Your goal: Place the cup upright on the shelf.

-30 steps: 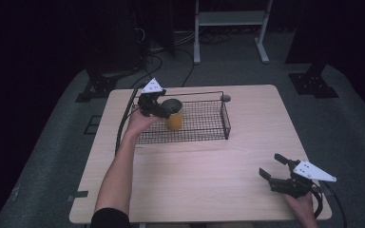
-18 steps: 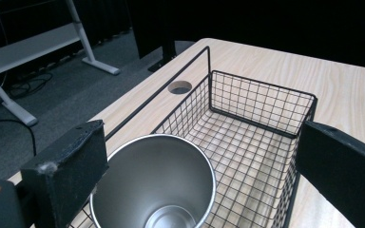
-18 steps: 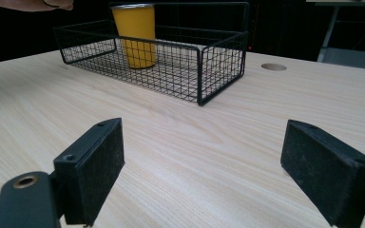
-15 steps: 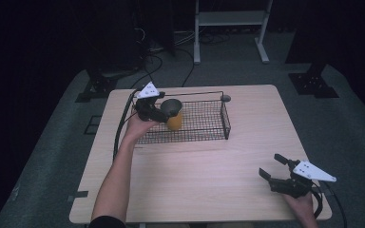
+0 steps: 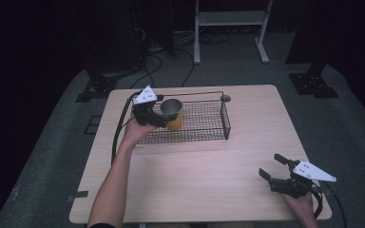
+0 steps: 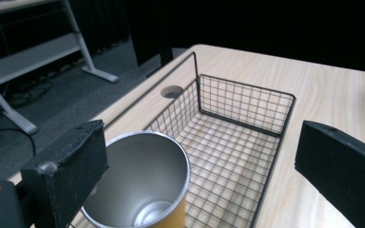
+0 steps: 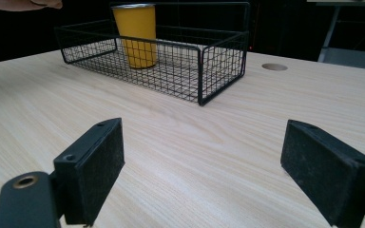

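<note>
Steel-lined yellow cup (image 5: 172, 113) sits upright in the basket (image 5: 204, 124), at 10 o'clock on the table (image 5: 209, 166). Near: my right gripper (image 5: 272, 167) idles at 5 o'clock, jaws spread. Far: left gripper (image 5: 164, 119) jaws released, straddling the cup. Looks light, rigid, slick; grip mid-wall.

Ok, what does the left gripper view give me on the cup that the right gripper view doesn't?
Left gripper view: looks down into the cup, showing its bare metal inside, with the left gripper jaws spread wide, one on each side and not clamped.
Right gripper view: the cup's yellow outer wall, standing upright in the wire basket, and the right gripper open over bare table.
Both: cup, basket, table and its round hole.
</note>
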Tool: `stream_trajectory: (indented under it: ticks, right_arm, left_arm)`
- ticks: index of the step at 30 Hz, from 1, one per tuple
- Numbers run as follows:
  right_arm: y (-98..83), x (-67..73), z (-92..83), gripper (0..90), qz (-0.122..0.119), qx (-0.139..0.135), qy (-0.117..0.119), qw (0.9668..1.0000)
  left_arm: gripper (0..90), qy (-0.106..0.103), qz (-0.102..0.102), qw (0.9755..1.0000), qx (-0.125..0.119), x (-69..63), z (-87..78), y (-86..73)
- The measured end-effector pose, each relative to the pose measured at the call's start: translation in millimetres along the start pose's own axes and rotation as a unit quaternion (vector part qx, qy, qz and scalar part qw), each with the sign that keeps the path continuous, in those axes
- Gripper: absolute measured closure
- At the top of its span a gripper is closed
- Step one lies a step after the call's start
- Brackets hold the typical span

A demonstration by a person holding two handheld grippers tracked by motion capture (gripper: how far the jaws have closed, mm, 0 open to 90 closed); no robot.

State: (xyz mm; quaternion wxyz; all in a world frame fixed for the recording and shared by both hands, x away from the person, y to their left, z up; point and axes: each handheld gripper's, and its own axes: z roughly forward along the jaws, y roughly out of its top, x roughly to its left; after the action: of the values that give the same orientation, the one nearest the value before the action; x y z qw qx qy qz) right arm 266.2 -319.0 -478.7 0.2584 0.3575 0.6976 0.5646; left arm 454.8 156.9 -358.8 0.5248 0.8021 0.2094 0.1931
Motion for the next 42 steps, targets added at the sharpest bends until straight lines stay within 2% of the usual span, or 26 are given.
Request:
stream_trajectory:
  ticks: [2,8,11,15,19,28,42]
  right_arm:
    - [0.0,0.0,0.0,13.5,0.000,0.000,0.000,1.0000]
    - [0.0,-0.2,0.0,13.5,0.000,0.000,0.000,1.0000]
    - [0.0,-0.1,0.0,13.5,0.000,0.000,0.000,1.0000]
    - [0.0,-0.3,-0.1,13.4,0.000,0.000,0.000,1.0000]
    - [0.0,-0.3,-0.2,13.5,0.000,-0.001,0.001,1.0000]
    - [-0.1,-0.4,-0.4,13.5,-0.001,-0.001,0.001,1.0000]
    - [-0.2,-0.2,-0.6,13.5,0.000,-0.002,0.002,1.0000]
  left_arm:
    - [2.8,0.006,0.004,1.0000,-0.006,-2.5,-3.0,-2.6]
    - [2.6,-0.001,-0.001,1.0000,-0.005,-7.7,-8.8,-6.4]
    - [3.3,0.003,0.003,0.9999,-0.016,-12.1,-11.5,-8.6]
    - [3.2,-0.004,-0.003,1.0000,-0.007,-14.5,-11.7,-13.4]
    - [3.5,-0.002,-0.002,0.9998,-0.020,-21.1,-13.9,-18.5]
    - [3.9,-0.006,-0.005,0.9998,-0.018,-31.3,-18.5,-29.3]
    - [3.9,-0.006,-0.006,0.9992,-0.040,-49.7,-31.9,-42.7]
